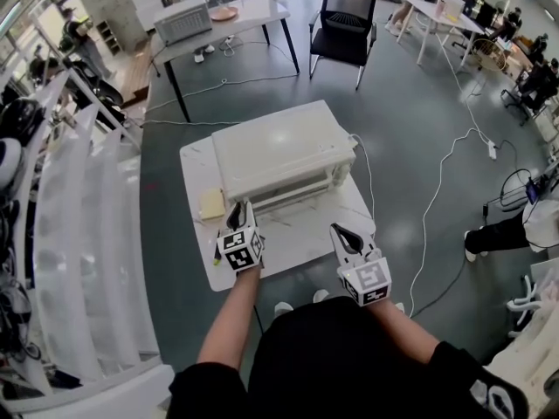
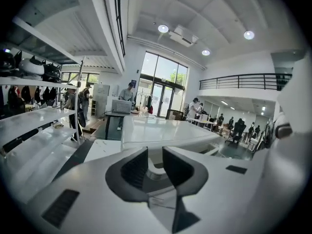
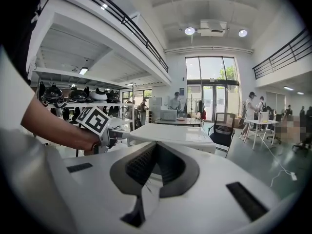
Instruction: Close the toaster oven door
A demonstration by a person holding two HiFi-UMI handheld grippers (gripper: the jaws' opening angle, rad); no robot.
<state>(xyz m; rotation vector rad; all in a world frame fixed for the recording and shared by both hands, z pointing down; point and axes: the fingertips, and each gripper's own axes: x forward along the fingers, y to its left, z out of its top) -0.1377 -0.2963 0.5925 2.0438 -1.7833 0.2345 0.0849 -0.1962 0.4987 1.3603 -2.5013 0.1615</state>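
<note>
Judging by the head view, the oven (image 1: 278,151) door (image 1: 293,195) on the tabletop (image 1: 301,241) is taken as nearly shut, the left hand-held gripper (image 1: 241,208) held parted at it, the right hand-held gripper (image 1: 341,232) clenched empty.

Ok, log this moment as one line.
left gripper: open, at toaster oven front | right gripper: shut, empty, clear of it | door: state unclear

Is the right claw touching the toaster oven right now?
Apart. In the head view, a strip of bare table shows between the right claw and the front of the toaster oven.
</note>
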